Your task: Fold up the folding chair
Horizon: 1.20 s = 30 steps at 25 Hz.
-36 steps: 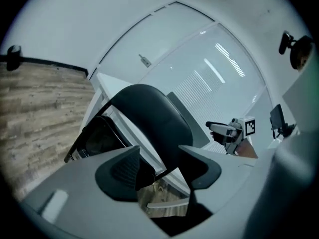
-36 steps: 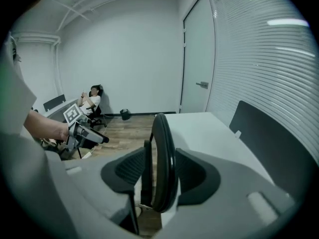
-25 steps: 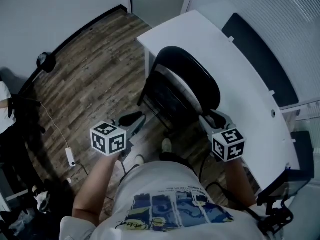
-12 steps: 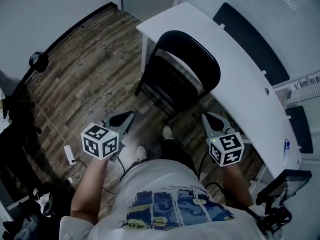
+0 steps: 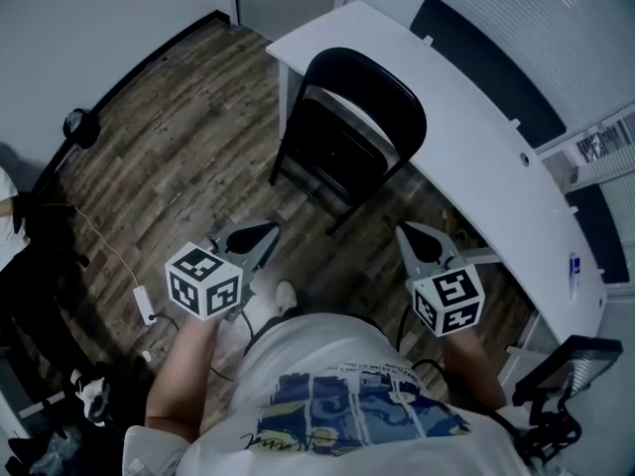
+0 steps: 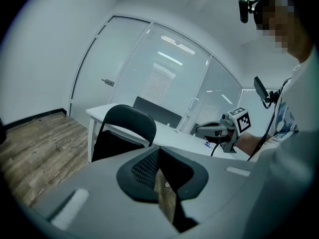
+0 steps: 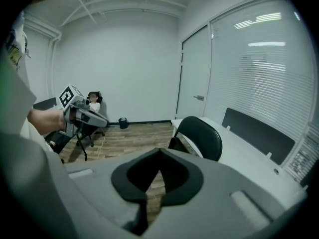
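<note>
The black folding chair (image 5: 349, 132) stands on the wood floor against the white desk (image 5: 466, 142). Its seat is tipped up close under the rounded backrest (image 6: 130, 123). Both grippers hang in the air short of it, touching nothing. In the head view, my left gripper (image 5: 270, 232) is shut and empty, below and left of the chair's legs. My right gripper (image 5: 405, 234) is shut and empty too, below the chair's right side. The right gripper view shows the chair (image 7: 200, 136) ahead on the right and the left gripper (image 7: 101, 122) off to the left.
The curved desk runs along the right and carries a dark panel (image 5: 476, 53). A white cable with an adapter (image 5: 141, 305) lies on the floor at the left, by a stand (image 5: 77, 125). A seated person (image 7: 92, 101) and a small bin (image 7: 123, 123) are by the far wall.
Both grippers have drawn back from the chair towards my body. The right jaws, spread beside the backrest earlier, are now together. The chair stands alone by the desk.
</note>
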Each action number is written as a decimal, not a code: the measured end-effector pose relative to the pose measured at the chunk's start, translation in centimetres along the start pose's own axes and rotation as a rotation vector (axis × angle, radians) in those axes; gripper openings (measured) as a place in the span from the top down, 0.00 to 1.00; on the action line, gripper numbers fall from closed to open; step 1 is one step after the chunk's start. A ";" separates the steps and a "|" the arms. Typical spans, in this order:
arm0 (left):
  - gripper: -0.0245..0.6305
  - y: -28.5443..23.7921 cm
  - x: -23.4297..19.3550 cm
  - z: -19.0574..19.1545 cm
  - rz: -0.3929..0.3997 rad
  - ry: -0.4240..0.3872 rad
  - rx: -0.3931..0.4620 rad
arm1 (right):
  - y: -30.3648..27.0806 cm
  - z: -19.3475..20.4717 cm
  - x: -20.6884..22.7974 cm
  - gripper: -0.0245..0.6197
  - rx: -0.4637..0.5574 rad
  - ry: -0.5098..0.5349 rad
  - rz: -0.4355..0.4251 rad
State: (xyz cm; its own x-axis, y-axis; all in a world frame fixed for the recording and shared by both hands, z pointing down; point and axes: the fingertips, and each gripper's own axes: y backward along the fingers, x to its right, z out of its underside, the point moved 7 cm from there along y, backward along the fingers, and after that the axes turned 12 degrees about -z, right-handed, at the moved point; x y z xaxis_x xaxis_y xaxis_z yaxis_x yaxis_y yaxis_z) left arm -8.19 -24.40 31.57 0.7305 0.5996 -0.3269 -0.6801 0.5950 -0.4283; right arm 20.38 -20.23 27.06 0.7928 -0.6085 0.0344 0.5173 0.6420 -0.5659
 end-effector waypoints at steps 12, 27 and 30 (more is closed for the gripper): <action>0.96 4.5 12.3 4.8 -0.046 -0.067 0.028 | 11.5 7.9 -5.2 0.96 0.005 -0.008 -0.030; 0.96 8.0 18.7 9.4 -0.102 -0.087 -0.028 | 15.4 14.3 -6.8 0.96 0.009 -0.047 -0.098; 0.96 7.3 18.8 8.5 -0.081 -0.099 -0.019 | 15.3 13.9 -6.7 0.96 0.013 -0.050 -0.092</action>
State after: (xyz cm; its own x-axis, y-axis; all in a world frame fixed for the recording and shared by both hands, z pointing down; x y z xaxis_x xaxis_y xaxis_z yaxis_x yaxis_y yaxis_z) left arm 0.08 -4.25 29.48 0.7729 0.6001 -0.2061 -0.6168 0.6343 -0.4661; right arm 27.48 0.14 29.64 0.7568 -0.6411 0.1271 0.5925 0.5909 -0.5475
